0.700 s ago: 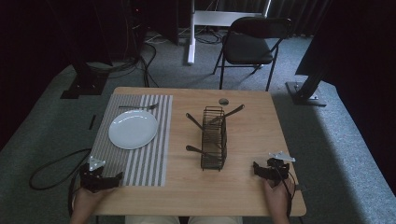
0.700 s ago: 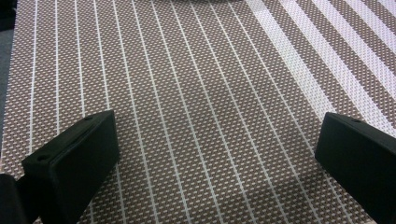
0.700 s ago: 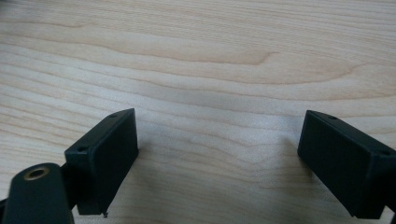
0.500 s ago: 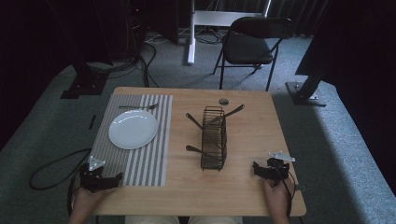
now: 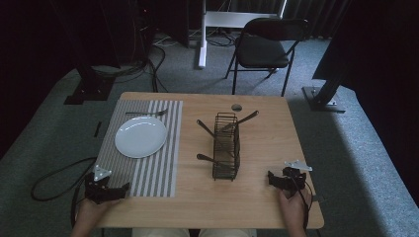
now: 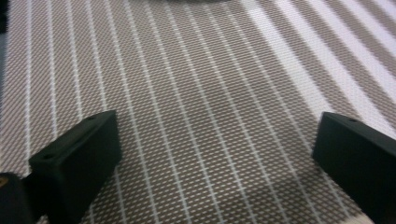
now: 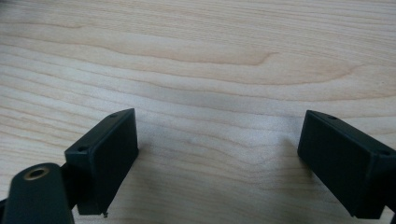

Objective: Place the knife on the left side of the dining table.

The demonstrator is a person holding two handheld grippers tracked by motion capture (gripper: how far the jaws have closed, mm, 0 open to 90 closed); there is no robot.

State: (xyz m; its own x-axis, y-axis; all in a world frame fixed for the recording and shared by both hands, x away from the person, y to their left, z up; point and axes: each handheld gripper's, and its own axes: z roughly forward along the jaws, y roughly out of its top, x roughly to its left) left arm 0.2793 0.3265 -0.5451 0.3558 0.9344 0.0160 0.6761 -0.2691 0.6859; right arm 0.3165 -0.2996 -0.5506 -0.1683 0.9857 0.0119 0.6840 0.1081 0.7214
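Striped placemat (image 5: 148, 148) lies on the left half of the wooden table (image 5: 257, 197), its near corner under the left gripper (image 5: 106, 190). We see that gripper low at the near left table edge, hand (image 5: 89, 217) behind it coming in from the bottom, the 2 jaws spread wide and pointing roughly right and inward, nothing between them. In the left gripper view the woven stripes (image 6: 201, 102) run between both black jaws, empty gap. Right gripper (image 5: 276, 178) sits near the front right of the table, hand (image 5: 294, 210) behind it, the 2 jaws spread and empty over bare wood (image 7: 215, 93), aimed left. Farther out, the wire basket (image 5: 226, 148) stands mid-table between the grippers, well apart from both, with dark utensil handles (image 5: 207, 127) poking out its sides. On the mat, a white plate (image 5: 141, 137), then 1 fork (image 5: 146, 113) beyond it. A small round dark disc (image 5: 236, 107) lies near the far edge. Black chair (image 5: 262, 47) on the floor past the table.
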